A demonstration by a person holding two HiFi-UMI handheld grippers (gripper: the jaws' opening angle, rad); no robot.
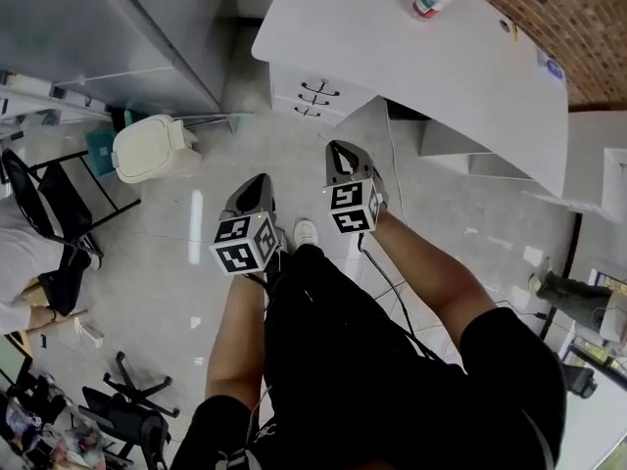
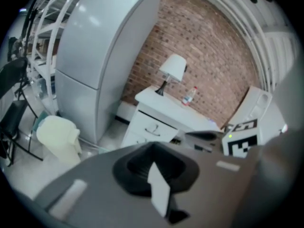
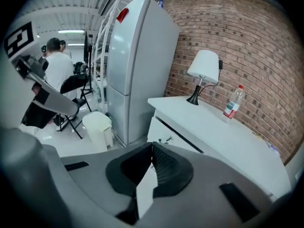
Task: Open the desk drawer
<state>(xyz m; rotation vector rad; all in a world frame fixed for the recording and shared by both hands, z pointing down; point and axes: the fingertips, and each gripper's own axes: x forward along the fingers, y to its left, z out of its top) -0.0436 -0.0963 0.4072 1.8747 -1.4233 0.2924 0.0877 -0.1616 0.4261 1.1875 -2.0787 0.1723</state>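
Desk drawer (image 1: 315, 89) sits shut at the left end of the white desk (image 1: 460, 76), with 3 curly dark handles stacked on that front, well ahead of both grippers. The floor (image 1: 196, 253) is glossy pale tile, with a brick wall (image 1: 549, 13) behind the desk. A big grey fridge (image 1: 137, 27) stands left, with a cream lidded bin (image 1: 152, 148) beside it. A white-shaded lamp (image 3: 204, 68) and a red-capped bottle (image 1: 429, 3) sit on the smooth desktop. The left gripper (image 1: 257, 186) and right gripper (image 1: 341, 155) have jaws pressed together, pinching nothing.
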